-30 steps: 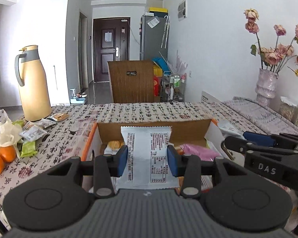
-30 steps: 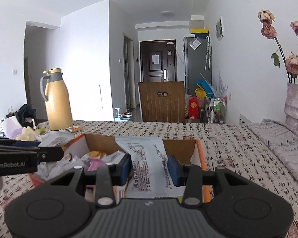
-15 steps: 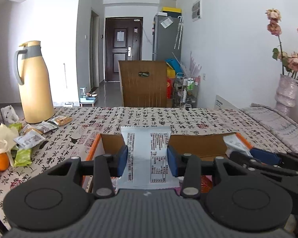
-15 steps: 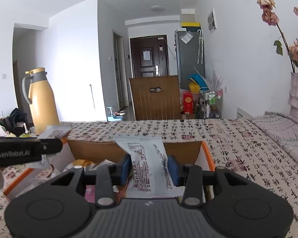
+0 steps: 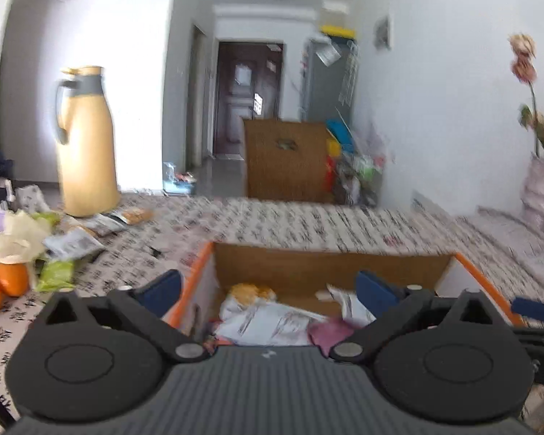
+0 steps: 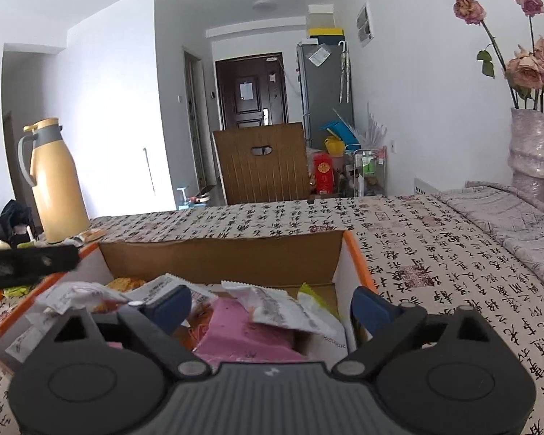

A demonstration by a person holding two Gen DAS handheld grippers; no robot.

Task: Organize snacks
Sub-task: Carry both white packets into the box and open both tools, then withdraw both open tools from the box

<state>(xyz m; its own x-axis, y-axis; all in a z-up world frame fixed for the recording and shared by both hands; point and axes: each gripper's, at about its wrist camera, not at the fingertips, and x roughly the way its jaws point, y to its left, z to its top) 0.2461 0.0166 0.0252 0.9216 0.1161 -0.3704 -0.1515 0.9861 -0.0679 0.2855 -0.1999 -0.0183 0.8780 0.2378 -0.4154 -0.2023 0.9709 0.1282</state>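
Note:
An orange-edged cardboard box [image 5: 330, 264] [image 6: 221, 259] sits on the patterned tablecloth and holds several snack packets. My left gripper [image 5: 268, 290] is open and empty above the box's left half. A white printed packet [image 5: 268, 322] lies in the box below it. My right gripper [image 6: 270, 306] is open and empty above the box's right half. A white packet [image 6: 283, 306] lies on a pink packet [image 6: 243, 340] between its fingers. Loose snack packets [image 5: 72, 243] lie on the table at the left.
A yellow thermos jug [image 5: 85, 145] [image 6: 54, 181] stands at the back left. Oranges [image 5: 3, 282] and a green packet [image 5: 56, 273] lie at the left edge. A vase of dried roses [image 6: 531, 145] stands at the right. A wooden chair [image 6: 263, 163] is behind the table.
Both grippers opened and let go of their white packets, which dropped into the box. The left view has swung and is blurred.

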